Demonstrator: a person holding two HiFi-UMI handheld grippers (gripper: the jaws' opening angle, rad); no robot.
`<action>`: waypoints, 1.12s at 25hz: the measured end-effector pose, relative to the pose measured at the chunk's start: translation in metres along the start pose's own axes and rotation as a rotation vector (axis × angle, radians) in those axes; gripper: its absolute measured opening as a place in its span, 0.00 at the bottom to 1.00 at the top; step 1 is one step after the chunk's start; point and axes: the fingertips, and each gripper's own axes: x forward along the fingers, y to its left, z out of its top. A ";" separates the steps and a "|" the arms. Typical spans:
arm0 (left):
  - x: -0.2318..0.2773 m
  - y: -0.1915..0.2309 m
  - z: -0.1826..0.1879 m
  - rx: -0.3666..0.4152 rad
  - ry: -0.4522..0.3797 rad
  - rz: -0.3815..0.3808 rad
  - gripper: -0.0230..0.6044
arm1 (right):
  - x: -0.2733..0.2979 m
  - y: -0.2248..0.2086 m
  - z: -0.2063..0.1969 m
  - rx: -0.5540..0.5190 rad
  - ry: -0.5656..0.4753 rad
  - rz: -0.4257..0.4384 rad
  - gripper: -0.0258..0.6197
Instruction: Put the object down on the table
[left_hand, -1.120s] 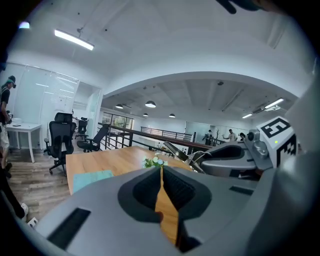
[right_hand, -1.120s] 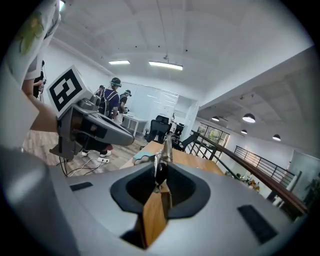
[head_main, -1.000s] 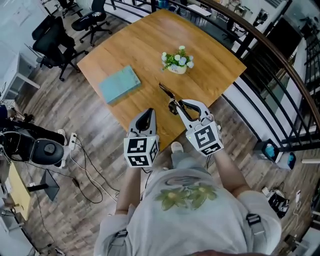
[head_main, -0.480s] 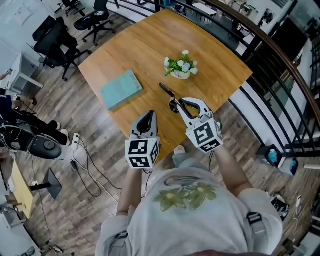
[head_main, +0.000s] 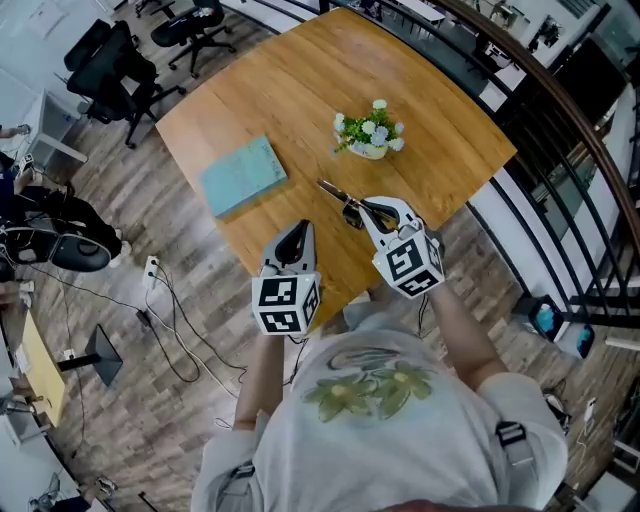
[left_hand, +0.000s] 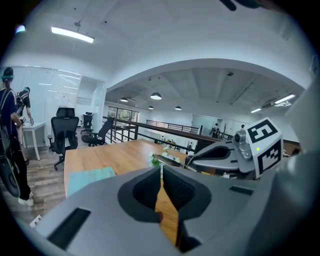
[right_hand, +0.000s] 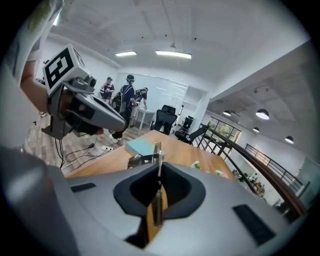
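Note:
A slim metal tool sticks out of my right gripper over the near edge of the wooden table. In the right gripper view the tool stands edge-on in the right gripper, whose jaws have just been closing and now pinch it. Whether the tool's tip touches the wood I cannot tell. My left gripper hovers beside it at the table's near corner, shut with nothing in it. From its own view the left gripper shows only a thin slit.
A teal book lies on the table's left part, and a small pot of flowers stands just beyond the tool. Office chairs stand at the far left, cables run over the floor, and a dark railing runs along the right.
Both grippers have edged forward and lower toward the table, the right one more. The tool stays in the right gripper and now lies closer to the wood.

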 end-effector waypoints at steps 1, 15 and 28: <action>0.002 0.000 -0.001 -0.004 0.004 0.002 0.08 | 0.004 0.001 -0.004 -0.005 0.012 0.012 0.05; 0.038 0.009 -0.021 -0.052 0.049 0.047 0.08 | 0.043 -0.004 -0.056 -0.019 0.105 0.102 0.05; 0.069 0.020 -0.041 -0.083 0.112 0.078 0.08 | 0.089 -0.001 -0.114 -0.034 0.222 0.182 0.05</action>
